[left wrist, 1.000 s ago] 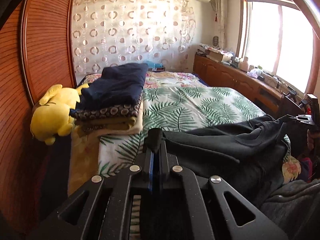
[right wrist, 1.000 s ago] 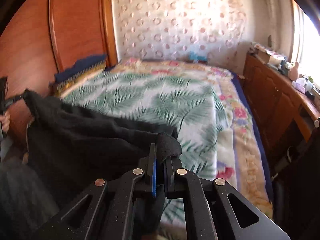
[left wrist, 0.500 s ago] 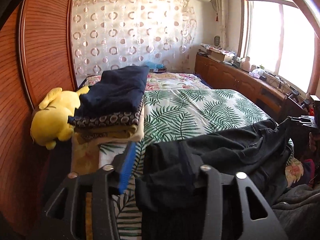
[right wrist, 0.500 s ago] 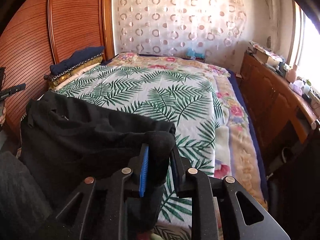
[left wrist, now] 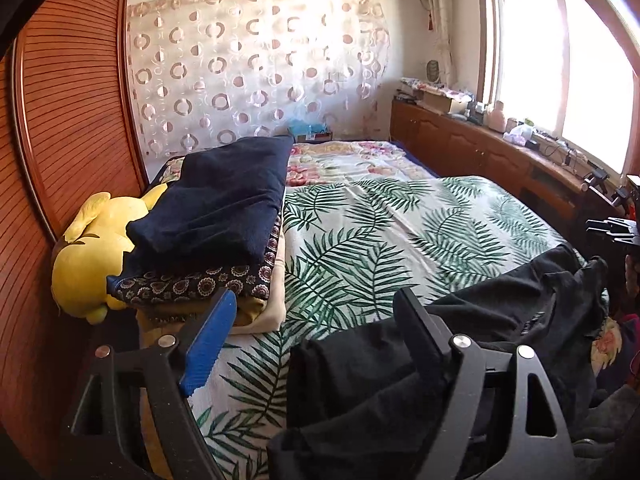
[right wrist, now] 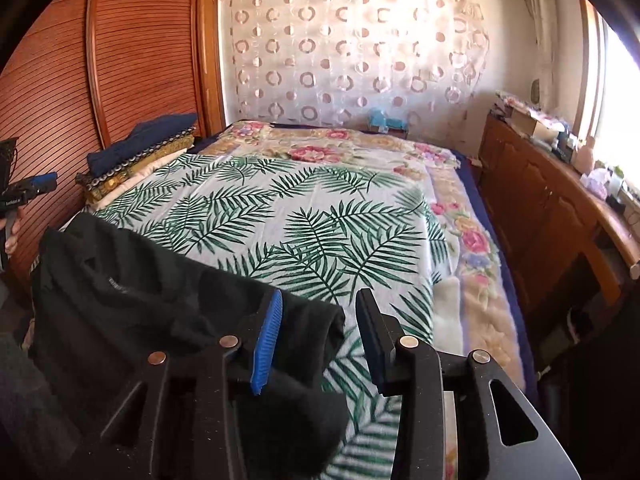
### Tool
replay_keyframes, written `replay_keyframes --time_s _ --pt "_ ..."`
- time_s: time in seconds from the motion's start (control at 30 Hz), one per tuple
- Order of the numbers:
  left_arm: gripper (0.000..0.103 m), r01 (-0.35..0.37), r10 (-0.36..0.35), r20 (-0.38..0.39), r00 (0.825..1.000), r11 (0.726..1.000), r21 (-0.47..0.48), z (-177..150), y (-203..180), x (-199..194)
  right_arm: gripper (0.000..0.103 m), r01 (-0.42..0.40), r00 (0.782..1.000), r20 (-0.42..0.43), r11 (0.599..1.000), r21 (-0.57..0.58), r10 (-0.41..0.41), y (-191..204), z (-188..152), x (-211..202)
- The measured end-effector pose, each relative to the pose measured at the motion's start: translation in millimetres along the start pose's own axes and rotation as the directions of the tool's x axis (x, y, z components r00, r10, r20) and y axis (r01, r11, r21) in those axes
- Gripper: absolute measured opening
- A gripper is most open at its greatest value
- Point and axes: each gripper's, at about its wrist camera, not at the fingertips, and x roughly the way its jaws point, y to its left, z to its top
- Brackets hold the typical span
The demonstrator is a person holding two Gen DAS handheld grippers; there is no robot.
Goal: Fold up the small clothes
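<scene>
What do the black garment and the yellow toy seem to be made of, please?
Black garment: likely soft matte knit, since it slumps in limp folds with no sheen. Yellow toy: apparently plush fabric over stuffing, judging by its rounded, puffy shape.

Home bedroom: bed (left wrist: 400, 216), wooden wardrobe (left wrist: 72, 128), curtain (right wrist: 360, 52), plush toy (left wrist: 88, 256).
</scene>
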Motion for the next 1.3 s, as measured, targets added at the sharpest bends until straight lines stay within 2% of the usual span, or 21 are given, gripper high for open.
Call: replay_keyframes --time_s 0.1,0.3,0.33,0.37,0.43,0.57,0.8,0.93,1.3 --pt "0.081 -0.018 0.019 -0.027 0.999 1.000 0.018 2.0 0.1 15.2 0.040 -0.006 0.999 -0.035 1.000 -0.012 0.005 2.7 1.9 21.3" --pt "0.081 0.005 -0.004 -0.116 0.993 1.000 0.006 -7.6 4.3 43.9 0.040 -0.019 0.996 -0.084 1.000 -0.002 0.019 3.0 2.3 48.4" --pt "0.081 0.004 -0.004 -0.135 0.991 1.000 -0.001 -10.1 5.1 48.5 0.041 -0.024 0.995 -0.093 1.000 0.001 0.024 1.7 2.7 51.0" --pt "0.081 -0.002 0.000 -0.164 0.986 1.000 -0.009 -15.0 6.8 54.5 0.050 -0.032 0.994 -0.103 0.999 0.007 0.033 0.9 2.1 53.2" --pt "0.081 -0.018 0.016 -0.207 0.978 1.000 -0.011 -23.3 7.3 62.7 0.056 -0.031 0.993 -0.115 0.999 0.024 0.033 -2.7 1.9 59.5" --pt "0.081 -0.024 0.023 -0.246 0.969 1.000 0.000 -36.7 6.2 69.6 0.056 -0.019 0.992 -0.128 1.000 0.023 0.022 -4.6 -2.4 64.2" --pt "0.081 0.005 -0.011 -0.276 0.961 1.000 -0.023 -45.6 7.2 76.6 0.058 -0.020 0.987 -0.160 0.999 0.029 0.024 -5.4 -5.0 76.8" --pt "0.081 0.018 -0.029 -0.284 0.958 0.999 -0.040 -48.9 7.8 78.5 0.067 -0.004 0.981 -0.193 0.999 0.043 0.013 -11.1 1.2 82.7" --pt "0.082 0.014 -0.026 -0.268 0.963 0.999 -0.048 -52.7 8.6 78.0 0.067 -0.027 0.977 -0.209 0.999 0.017 0.030 -8.4 4.9 87.4"
